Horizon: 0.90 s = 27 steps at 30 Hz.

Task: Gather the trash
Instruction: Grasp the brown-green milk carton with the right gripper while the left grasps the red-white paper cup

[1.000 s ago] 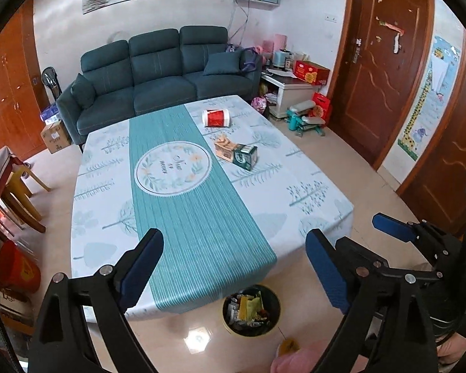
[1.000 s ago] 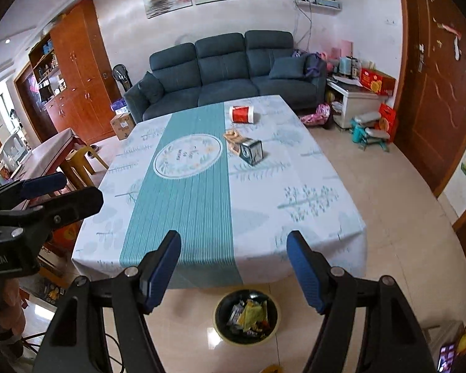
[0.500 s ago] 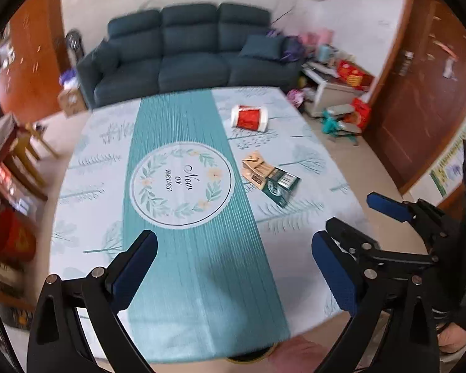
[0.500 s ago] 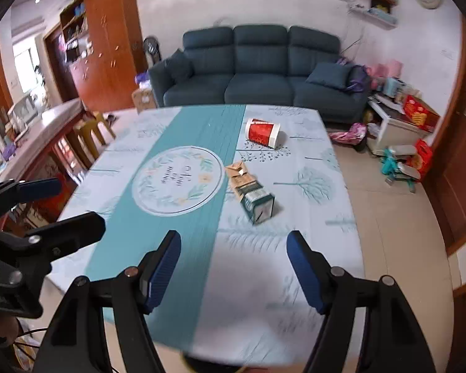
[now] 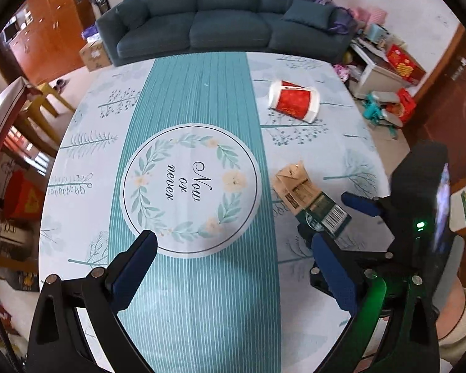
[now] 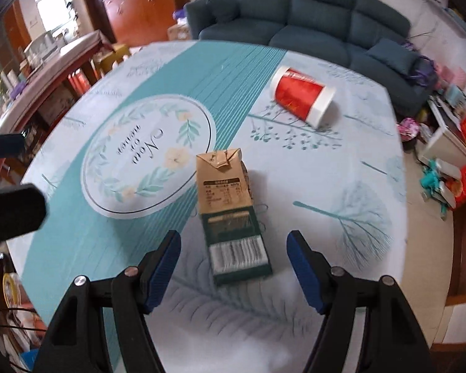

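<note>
Nothing collected yet as far as I can see: on the bench (image 6: 341,279) both the carton (image 6: 230,217) and the cup (image 6: 301,96) lie on their sides. My right hand-held gripper (image 6: 233,267) is spread wide, straddling the carton's near end; its long axis runs away from me, peaked top far. Left hand-held gripper (image 5: 233,267) spread, empty, over the runner

I see a table under a teal-striped cloth (image 5: 202,279) with a floral roundel (image 5: 191,188) (it reads "Now or never"). Beyond the far edge sits a dark blue sofa (image 5: 214,9); wooden cabinets (image 5: 46,31) stand far left, a cardboard box (image 5: 91,52) nearby.
</note>
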Each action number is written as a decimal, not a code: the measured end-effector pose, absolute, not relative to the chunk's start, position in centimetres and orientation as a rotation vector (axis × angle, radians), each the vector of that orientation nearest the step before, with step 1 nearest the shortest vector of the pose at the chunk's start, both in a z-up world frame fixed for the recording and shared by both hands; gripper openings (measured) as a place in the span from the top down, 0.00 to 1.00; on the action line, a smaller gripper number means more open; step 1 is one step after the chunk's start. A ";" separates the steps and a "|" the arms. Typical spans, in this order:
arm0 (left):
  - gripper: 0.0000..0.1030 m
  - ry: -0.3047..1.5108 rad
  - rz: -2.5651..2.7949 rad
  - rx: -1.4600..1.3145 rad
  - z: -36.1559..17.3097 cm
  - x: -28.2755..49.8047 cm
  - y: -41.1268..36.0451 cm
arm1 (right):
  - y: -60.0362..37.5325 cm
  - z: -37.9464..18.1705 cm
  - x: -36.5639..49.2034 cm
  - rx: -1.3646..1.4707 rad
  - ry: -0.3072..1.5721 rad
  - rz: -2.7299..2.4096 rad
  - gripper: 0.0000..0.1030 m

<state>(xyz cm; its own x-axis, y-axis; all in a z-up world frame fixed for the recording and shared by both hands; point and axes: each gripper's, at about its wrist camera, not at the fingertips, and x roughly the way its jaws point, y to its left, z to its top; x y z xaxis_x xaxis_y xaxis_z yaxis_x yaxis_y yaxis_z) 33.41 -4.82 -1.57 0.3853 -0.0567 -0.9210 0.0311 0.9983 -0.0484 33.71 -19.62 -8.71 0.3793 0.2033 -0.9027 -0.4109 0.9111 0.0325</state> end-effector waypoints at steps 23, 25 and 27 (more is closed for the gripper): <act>0.04 1.202 0.022 -0.233 -3.3 50.7 -13.6 | -32.4 -5.8 46.2 0.028 1.039 0.347 0.66; 0.04 1.207 0.056 -0.278 -3.8 52.4 -13.8 | -33.2 -5.7 47.9 0.050 1.021 0.328 0.66; 0.04 1.213 0.089 -0.319 -4.7 54.0 -13.9 | -33.7 -5.8 49.3 0.064 1.008 0.317 0.66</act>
